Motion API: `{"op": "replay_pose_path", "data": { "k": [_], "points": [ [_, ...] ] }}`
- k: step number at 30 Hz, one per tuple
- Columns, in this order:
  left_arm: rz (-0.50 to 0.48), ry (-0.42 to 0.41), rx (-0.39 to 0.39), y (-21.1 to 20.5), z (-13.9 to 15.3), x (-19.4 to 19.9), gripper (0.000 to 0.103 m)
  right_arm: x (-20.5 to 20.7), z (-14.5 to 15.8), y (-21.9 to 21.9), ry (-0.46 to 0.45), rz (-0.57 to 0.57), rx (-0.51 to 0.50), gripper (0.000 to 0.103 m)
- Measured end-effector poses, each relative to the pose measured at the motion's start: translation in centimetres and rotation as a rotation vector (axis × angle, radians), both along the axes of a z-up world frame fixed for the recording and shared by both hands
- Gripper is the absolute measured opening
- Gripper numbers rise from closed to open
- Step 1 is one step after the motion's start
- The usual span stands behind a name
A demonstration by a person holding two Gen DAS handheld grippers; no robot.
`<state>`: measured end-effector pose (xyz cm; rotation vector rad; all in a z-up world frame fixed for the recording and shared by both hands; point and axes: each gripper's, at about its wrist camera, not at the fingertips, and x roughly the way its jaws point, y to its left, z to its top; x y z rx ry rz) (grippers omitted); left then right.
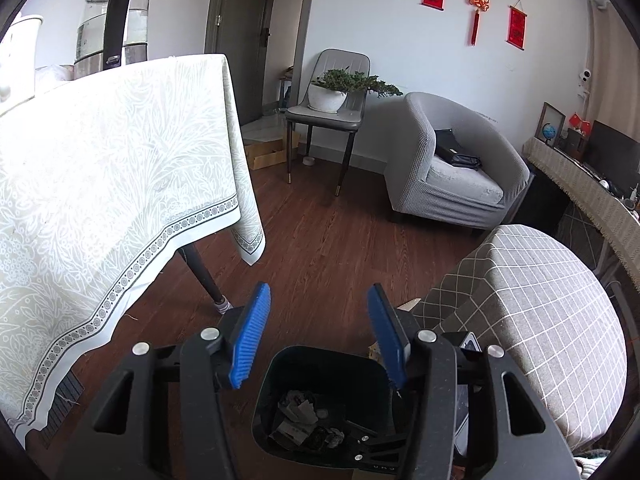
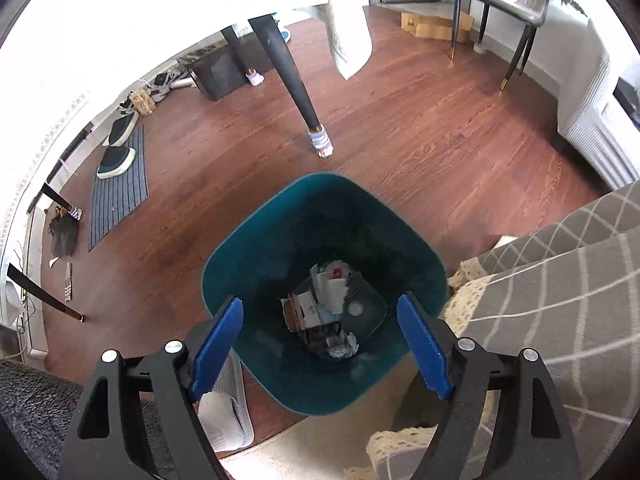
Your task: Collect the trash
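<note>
Below you, the dark teal bin (image 2: 320,216) stood on the wooden floor (image 2: 420,128), just beside the checked grey cushion (image 2: 560,300) and near the sock-capped table leg (image 2: 320,142), and it was the biggest thing you had to reckon with. Judged by its thin rim and smooth walls, it would have been light, fairly stiff plastic and somewhat slippery, so the rim was the sensible place to take it, and a tug there could have tipped it easily. Your right gripper (image 2: 320,344) hung almost straight over its mouth with the jaws spread wide and nothing between the blue pads (image 2: 216,344). Your left gripper (image 1: 318,332) sat at a shallower angle, jaws partly spread and likewise empty, with the same bin (image 1: 280,364) showing under it. Inside, the load covered only the bottom: a flattened card carton (image 2: 304,312), some white paper scraps (image 2: 332,284), a crumpled tissue wad (image 2: 342,346) and a small round cap (image 2: 355,309). All of that looked light, soft and crushable, nothing fragile, and any similar piece would have wanted a gentle pinch on a raised fold rather than a flat face. No loose trash showed clearly on the floor near you.
</note>
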<state>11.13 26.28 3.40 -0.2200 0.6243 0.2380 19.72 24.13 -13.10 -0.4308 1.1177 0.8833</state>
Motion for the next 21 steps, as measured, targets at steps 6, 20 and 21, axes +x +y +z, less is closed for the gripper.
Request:
{"op": "replay_pose_path", "data": {
  "k": [6, 20, 21],
  "points": [
    [-0.022, -0.033, -0.058, -1.4, 1.0, 0.5, 0.059, -0.7, 3.8, -1.6, -0.087, 0.013, 0.049, 0.081],
    [-0.046, -0.032, -0.018, -4.3, 1.7, 1.5, 0.072, 0.3, 12.0, -8.7, -0.248, -0.094, 0.176, 0.081],
    [-0.058, -0.031, -0.001, -4.8, 1.8, 1.5, 0.074, 0.6, 12.5, -9.4, -0.254, -0.111, 0.184, 0.080]
  ]
}}
